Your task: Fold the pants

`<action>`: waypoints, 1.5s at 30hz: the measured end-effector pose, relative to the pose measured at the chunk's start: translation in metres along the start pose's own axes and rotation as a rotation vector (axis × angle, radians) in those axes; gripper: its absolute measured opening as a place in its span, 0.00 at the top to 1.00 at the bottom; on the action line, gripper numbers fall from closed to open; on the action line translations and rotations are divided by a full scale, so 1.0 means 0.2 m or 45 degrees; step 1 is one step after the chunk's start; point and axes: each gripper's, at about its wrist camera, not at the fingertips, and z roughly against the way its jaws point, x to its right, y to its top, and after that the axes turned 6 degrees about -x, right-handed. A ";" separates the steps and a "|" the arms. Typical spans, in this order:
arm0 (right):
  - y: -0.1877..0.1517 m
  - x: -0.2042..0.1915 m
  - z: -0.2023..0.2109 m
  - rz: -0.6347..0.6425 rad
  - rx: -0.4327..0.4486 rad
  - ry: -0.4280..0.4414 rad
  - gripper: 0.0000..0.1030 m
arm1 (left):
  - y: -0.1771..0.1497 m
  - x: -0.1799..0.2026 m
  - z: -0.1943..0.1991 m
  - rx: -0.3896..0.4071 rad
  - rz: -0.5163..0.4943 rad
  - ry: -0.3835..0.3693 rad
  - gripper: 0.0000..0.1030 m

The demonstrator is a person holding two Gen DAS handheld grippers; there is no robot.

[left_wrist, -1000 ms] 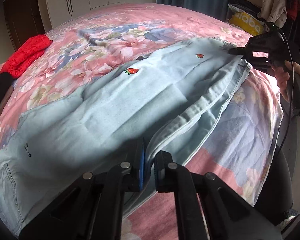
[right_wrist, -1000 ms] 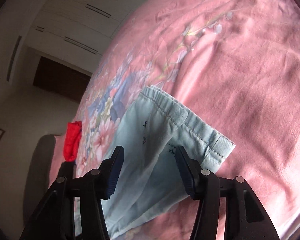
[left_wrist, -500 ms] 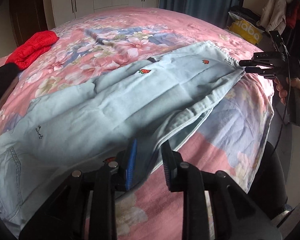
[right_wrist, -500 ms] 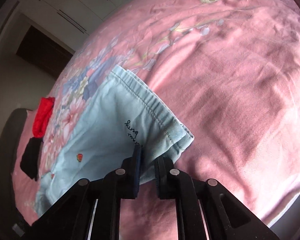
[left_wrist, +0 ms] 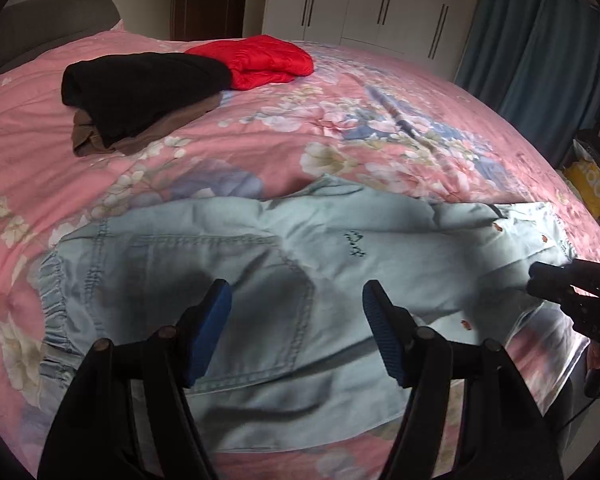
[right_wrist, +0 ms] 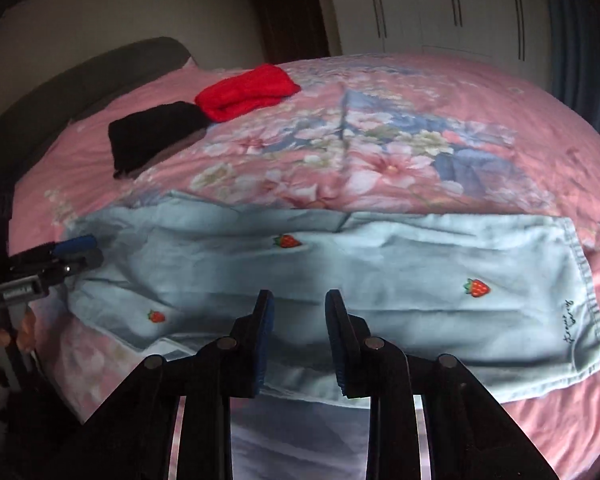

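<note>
Light blue pants (left_wrist: 260, 264) with small strawberry patches lie flat lengthwise on the pink floral bed, one leg over the other. In the right wrist view the pants (right_wrist: 380, 276) stretch from the left side to the cuffs at right. My left gripper (left_wrist: 296, 312) is open and empty, hovering over the back pocket near the waistband. My right gripper (right_wrist: 298, 320) is open and empty above the legs' near edge. It also shows in the left wrist view (left_wrist: 556, 280) at the right. The left gripper shows in the right wrist view (right_wrist: 74, 252) at the left.
A black garment (left_wrist: 140, 88) on a brown one and a red garment (left_wrist: 260, 60) lie at the far side of the bed (left_wrist: 380, 128). White wardrobes (right_wrist: 440, 4) and blue curtains (left_wrist: 540, 48) stand behind. A yellow bag (left_wrist: 592, 192) sits off the bed's right edge.
Both grippers let go of the pants and opened. The left moved to the waistband end and the right pulled back to the middle of the legs. The pants now lie flat.
</note>
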 end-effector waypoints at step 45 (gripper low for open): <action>0.73 -0.65 -0.95 0.380 -0.431 0.299 0.88 | 0.01 -0.44 -0.12 0.000 0.074 0.113 0.48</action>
